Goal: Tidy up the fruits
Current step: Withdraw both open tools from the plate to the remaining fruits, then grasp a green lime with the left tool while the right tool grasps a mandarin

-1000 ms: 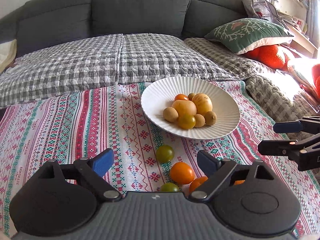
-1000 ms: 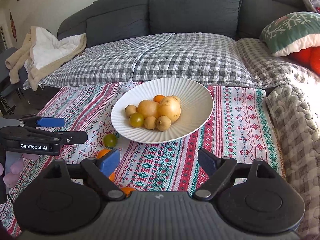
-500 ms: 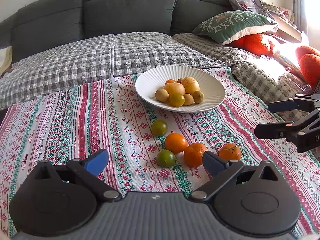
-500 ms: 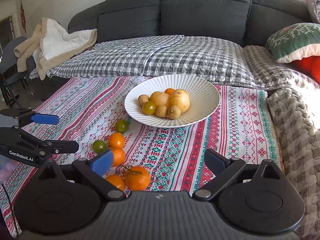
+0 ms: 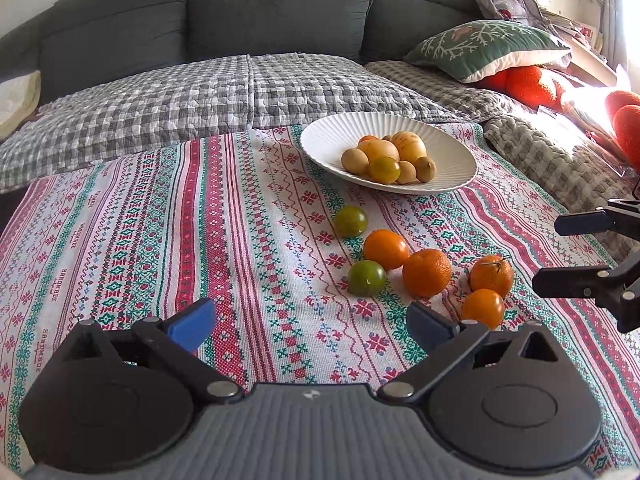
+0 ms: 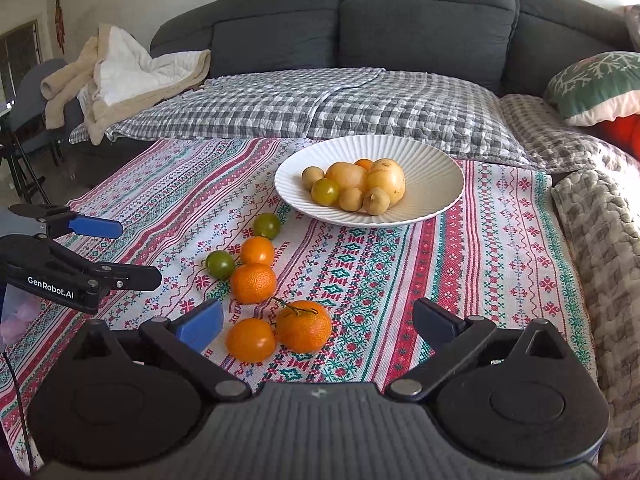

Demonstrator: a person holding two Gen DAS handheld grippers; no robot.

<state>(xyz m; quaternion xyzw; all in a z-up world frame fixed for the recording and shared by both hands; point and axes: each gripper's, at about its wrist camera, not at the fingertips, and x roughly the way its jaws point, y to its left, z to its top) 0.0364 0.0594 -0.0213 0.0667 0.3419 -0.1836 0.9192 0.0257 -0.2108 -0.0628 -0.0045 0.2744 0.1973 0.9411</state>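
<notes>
A white ribbed plate (image 5: 448, 148) (image 6: 432, 164) on the patterned cloth holds several yellow and tan fruits (image 5: 384, 156) (image 6: 360, 184). In front of it on the cloth lie two green tomatoes (image 5: 350, 221) (image 6: 220, 264), orange tomatoes (image 5: 386, 249) (image 6: 251, 340) and mandarins (image 5: 426, 272) (image 6: 304, 326). My left gripper (image 5: 310, 326) is open and empty, above the cloth left of the loose fruit. My right gripper (image 6: 318, 326) is open and empty, just in front of the nearest mandarin.
A grey sofa (image 6: 400, 32) with a checked quilt (image 5: 200, 92) stands behind the table. A green pillow (image 5: 488, 48) and orange cushions (image 5: 528, 84) lie at the right. A beige blanket (image 6: 120, 76) is at the left. A knitted throw (image 6: 600, 240) covers the right edge.
Both grippers have pulled back and away from the plate, so the loose fruit on the cloth has come fully into view. Both stay open. The fruit has not moved.
</notes>
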